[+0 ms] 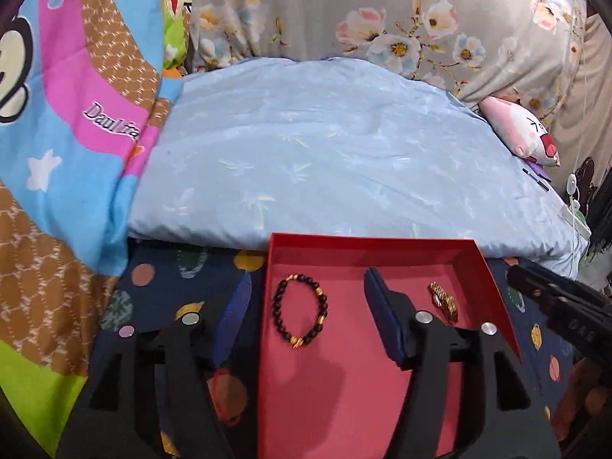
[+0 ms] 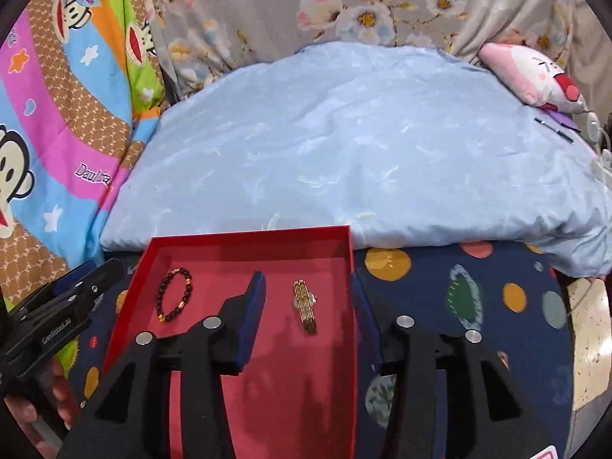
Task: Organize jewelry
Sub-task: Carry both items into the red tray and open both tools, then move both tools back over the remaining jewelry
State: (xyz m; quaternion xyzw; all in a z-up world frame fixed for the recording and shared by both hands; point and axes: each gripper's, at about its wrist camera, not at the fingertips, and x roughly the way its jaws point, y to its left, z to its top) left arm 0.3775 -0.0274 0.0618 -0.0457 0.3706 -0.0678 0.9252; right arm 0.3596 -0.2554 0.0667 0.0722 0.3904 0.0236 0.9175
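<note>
Red tray [image 1: 493,287] both views — speckled floor [image 2: 589,329] right-wrist only

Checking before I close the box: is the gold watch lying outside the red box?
No, the gold watch lies on the floor inside the red box, to the right of the bead bracelet.

- Left view looks down, close, at the red box [image 1: 382,244] in the lower middle.
- Right view shows the same box [image 2: 248,235], lower left.
- Both share the blue pillow [image 1: 325,153] behind it.
</note>
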